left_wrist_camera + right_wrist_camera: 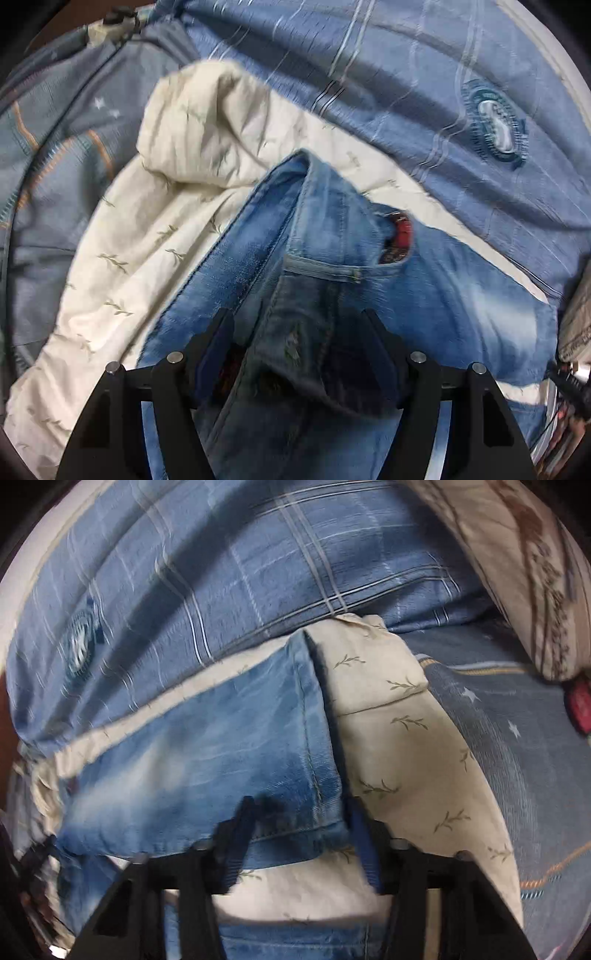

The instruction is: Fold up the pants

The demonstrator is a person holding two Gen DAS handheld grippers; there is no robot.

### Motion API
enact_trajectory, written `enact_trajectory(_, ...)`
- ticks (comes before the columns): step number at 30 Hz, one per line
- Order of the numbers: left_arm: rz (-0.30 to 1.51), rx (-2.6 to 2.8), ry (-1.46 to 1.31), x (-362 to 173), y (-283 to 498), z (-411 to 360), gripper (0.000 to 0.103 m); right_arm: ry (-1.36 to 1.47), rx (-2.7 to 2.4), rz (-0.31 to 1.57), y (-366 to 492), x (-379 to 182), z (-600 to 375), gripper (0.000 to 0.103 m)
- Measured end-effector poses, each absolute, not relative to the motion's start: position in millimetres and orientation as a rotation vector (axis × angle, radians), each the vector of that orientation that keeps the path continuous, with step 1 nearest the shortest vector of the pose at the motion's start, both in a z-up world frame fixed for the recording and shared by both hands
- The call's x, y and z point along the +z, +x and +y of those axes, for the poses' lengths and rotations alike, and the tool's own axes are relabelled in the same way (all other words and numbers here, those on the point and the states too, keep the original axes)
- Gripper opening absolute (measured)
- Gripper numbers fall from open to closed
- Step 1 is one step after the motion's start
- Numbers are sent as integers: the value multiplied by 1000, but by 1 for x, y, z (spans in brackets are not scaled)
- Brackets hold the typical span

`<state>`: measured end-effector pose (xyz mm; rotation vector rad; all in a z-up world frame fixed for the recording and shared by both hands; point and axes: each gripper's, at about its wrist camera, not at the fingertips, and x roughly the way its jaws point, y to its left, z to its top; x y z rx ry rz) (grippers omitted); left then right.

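The pants are light blue jeans, lying on a cream leaf-print sheet. In the left wrist view the waistband end with a pocket and a red label bunches up between my left gripper's fingers; the left gripper stands wide apart around the denim. In the right wrist view a folded leg end of the jeans with its hem sits between the fingers of my right gripper, which also stand apart around the cloth.
A blue plaid bedcover lies behind the jeans. A grey-blue star-print cover is at the right of the right wrist view, and a cream patterned pillow at top right. The frames are motion-blurred.
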<state>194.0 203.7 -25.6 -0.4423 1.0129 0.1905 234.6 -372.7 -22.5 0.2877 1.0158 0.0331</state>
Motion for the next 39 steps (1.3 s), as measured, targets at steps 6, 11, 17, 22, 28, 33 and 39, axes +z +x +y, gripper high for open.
enact_trajectory(6, 1072, 211, -314, -34, 213, 188, 26, 146, -48, 994, 224, -2, -360, 8)
enact_trajectory(11, 987, 279, -199, -21, 212, 172, 26, 99, -86, 949, 203, 20, -364, 9)
enact_trajectory(17, 1072, 209, -294, -36, 218, 188, 49, 167, -44, 1104, 211, -29, -380, 48)
enact_trajectory(22, 902, 206, -388, -4, 224, 214, 81, 278, 1, 917, 227, 23, -398, 69)
enact_trajectory(28, 966, 110, -612, -22, 261, 244, 80, 311, 24, 901, 278, 23, -396, 69)
enact_trajectory(33, 972, 87, -691, -32, 273, 251, 72, 323, 35, 908, 287, 10, -391, 69)
enact_trajectory(39, 987, 46, -708, -31, 293, 242, 69, 341, 47, 910, 294, 6, -394, 68)
